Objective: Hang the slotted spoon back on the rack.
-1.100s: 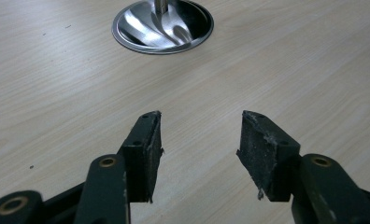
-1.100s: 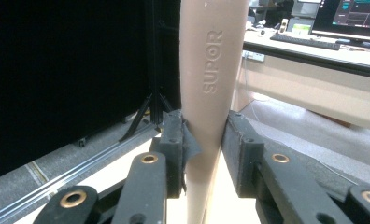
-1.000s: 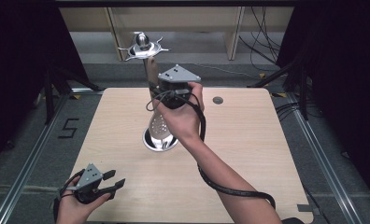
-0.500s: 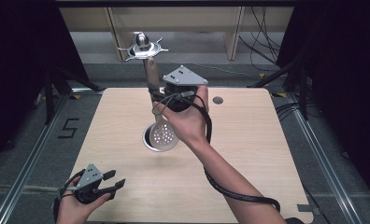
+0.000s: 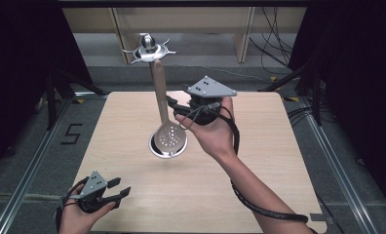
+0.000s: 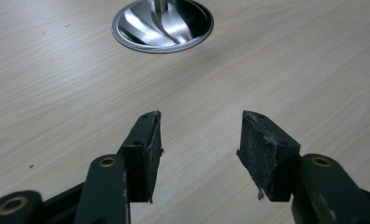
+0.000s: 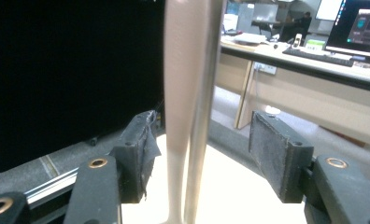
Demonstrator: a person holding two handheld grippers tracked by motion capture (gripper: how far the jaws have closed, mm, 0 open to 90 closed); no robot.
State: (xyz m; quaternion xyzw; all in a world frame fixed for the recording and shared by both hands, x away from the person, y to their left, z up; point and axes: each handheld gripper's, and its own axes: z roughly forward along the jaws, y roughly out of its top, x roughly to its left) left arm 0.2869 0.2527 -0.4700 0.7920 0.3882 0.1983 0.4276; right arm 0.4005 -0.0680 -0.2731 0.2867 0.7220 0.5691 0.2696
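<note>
While the left gripper (image 5: 114, 189) is idling open, the right gripper (image 7: 201, 156) is gaping around the slotted spoon (image 5: 169, 139), risking knocking it off its rack (image 5: 149, 48).

One wooden table (image 5: 259, 185) stood in the high view, and on it was one utensil stand (image 5: 154, 53) with a round steel base (image 6: 162, 25). One slotted spoon (image 5: 169, 138) hung from that stand. Two grippers were there, the left gripper (image 5: 114, 191) and the right gripper (image 5: 177, 109), each held in one hand.
</note>
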